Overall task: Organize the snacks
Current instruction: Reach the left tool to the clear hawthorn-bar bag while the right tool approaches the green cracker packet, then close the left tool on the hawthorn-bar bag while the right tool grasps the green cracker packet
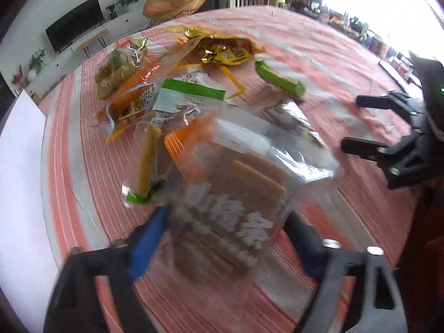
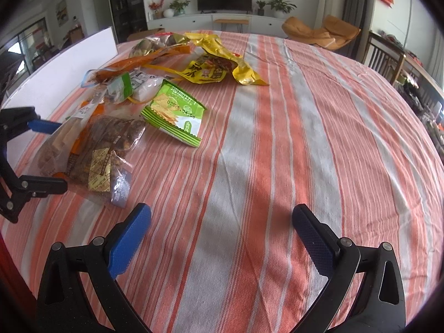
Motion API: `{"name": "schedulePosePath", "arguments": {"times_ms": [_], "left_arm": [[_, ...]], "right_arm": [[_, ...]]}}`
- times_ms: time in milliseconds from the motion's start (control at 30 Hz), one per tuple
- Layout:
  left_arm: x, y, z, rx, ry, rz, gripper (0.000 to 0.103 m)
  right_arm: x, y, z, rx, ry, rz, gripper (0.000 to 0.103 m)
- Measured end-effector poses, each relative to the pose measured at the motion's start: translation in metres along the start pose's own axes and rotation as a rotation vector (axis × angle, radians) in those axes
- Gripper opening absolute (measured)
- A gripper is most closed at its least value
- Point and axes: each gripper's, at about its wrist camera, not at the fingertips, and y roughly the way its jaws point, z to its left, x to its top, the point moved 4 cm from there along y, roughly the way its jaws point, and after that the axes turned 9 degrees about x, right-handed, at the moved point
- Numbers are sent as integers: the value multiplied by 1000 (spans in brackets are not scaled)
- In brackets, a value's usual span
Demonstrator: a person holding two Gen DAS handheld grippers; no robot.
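Note:
A pile of snack packets lies on the striped tablecloth. My left gripper has its fingers spread wide on either side of a clear bag of biscuits, which is blurred; I cannot tell whether the pads touch it. In the right wrist view the left gripper sits at the left edge beside a clear bag of brown snacks. My right gripper is open and empty over bare cloth; it also shows in the left wrist view. A green cracker packet and a yellow bag lie farther back.
A white board stands along the table's left edge. Orange and clear packets are heaped at the back left. A green packet lies alone. Chairs and a TV cabinet stand beyond the table.

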Motion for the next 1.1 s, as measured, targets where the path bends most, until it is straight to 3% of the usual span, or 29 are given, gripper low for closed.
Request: {"name": "schedulePosePath", "arguments": {"times_ms": [67,133,400,467,600,667,733,900,933,967,1000,1033,1100], "left_arm": [[-10,-9,-1,-3,-15,-6,61],[-19,-14,-1,7,-41,2,59],[-67,-37,18,115,-320,49,58],[-76,-40,22,157,-350,59,59],[-81,-38,16,139,-294,82,71],[-82,-38,13,110,-245,81,87],[-80,-38,13,71,-224,63,92],[-72,-29,15,-12,-174,67,92],[-71,-27,16,-10,-167,65,90],[-70,-27,17,-3,-166,55,75],[-69,-29,20,14,-175,41,66],[-68,-32,27,7,-226,31,58],[-68,-34,46,17,-363,29,55]], "right_arm": [[0,0,0,0,0,0,103],[0,0,-1,0,0,0,103],[1,0,-1,-1,1,-1,103],[0,0,0,-1,1,-1,103],[0,0,-1,-1,1,-1,103],[0,0,0,-1,1,-1,103],[0,0,-1,-1,1,-1,103],[0,0,0,-2,1,-2,103],[0,0,0,-2,1,-1,103],[0,0,0,-2,2,-2,103],[0,1,1,-2,2,-2,103],[0,1,0,-1,2,-2,103],[0,0,-1,3,5,-5,103]]}}
